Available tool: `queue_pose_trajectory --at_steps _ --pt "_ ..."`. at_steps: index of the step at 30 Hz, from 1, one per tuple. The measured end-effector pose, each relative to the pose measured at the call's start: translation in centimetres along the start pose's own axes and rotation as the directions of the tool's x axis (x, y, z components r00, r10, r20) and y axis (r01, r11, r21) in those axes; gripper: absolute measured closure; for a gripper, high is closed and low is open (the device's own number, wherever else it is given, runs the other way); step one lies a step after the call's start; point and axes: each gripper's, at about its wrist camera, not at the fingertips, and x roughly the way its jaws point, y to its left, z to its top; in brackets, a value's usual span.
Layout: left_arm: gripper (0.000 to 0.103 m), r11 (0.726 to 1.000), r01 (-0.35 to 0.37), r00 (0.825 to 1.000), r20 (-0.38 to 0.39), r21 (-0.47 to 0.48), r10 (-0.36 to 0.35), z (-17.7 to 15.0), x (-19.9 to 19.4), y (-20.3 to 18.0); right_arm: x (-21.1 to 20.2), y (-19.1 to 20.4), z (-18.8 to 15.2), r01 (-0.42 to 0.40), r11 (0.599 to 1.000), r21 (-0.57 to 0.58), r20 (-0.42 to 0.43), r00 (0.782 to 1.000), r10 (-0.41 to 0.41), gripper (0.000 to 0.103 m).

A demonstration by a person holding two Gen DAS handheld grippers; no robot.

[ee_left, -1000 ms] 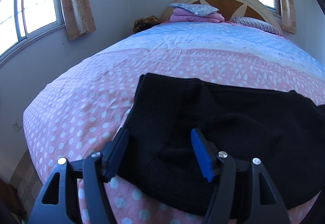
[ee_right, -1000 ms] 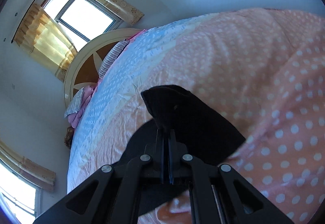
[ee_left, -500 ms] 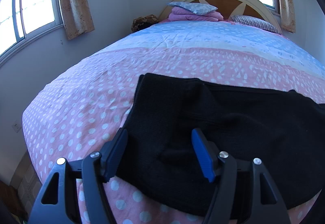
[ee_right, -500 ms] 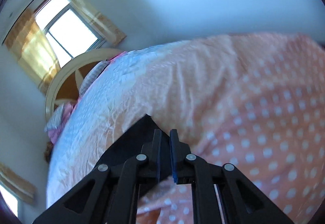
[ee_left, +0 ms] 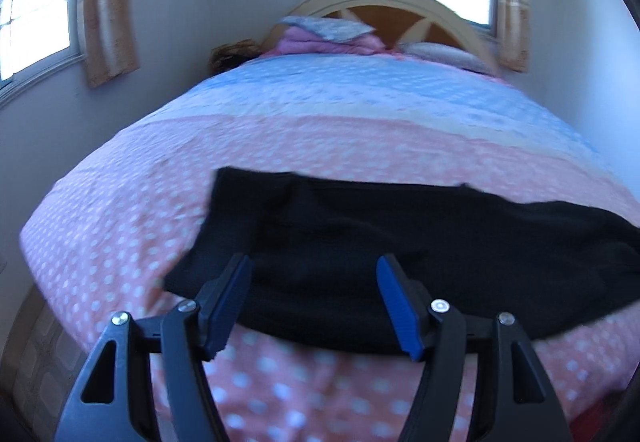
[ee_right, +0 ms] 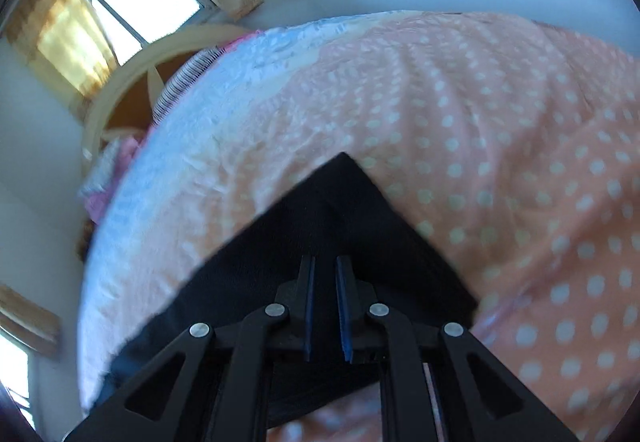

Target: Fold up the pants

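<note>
Since a second ago: right gripper has let go of the pants; its jaws, then pinched on a raised flap, now stand a narrow gap apart with cloth lying flat beneath them. Left gripper has backed off toward the near edge, jaws wide open and holding nothing.

Pants: black, spread across the near part of the bed, long axis left to right. Right wrist view shows one corner pointing away over the pink dotted cover. Cloth looks doubled, so one fold is probably laid down; judgement only, frames are blurred.

Step in hand: release after a fold, both grippers free.

Next move calls for a fresh grip on one end, both layers taken together, then a carry across to the other end.

Far: pillows against the headboard.
</note>
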Motion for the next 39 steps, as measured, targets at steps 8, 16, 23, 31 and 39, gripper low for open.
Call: queue_pose_trajectory --at_steps 8,16,23,31,39 --pt "0.034 0.933 0.346 0.938 -0.033 0.104 -0.344 -0.9 -1.4 -9.9 -3.2 7.3 -9.2 -0.460 0.888 -0.023 -0.088 0.885 0.457 0.008" --pt "0.034 0.890 0.418 0.908 -0.055 0.182 -0.415 -2.3 -1.2 -15.1 3.7 11.1 -16.9 -0.516 0.854 0.068 -0.293 0.807 0.512 0.049" --pt "0.034 0.903 0.403 0.915 -0.093 0.152 -0.393 -3.4 -0.2 -14.5 5.1 13.0 -16.6 -0.505 0.858 0.094 -0.244 0.824 0.512 0.049" --pt "0.034 0.868 0.490 0.869 -0.122 0.082 -0.479 -4.1 -0.4 -13.5 5.0 15.9 -16.7 -0.496 0.868 0.031 -0.237 0.840 0.488 0.050" --pt "0.034 0.864 0.492 0.868 -0.135 0.107 -0.478 -4.8 -0.9 -12.4 7.0 19.5 -20.7 -0.560 0.827 0.048 -0.402 0.747 0.529 0.050"
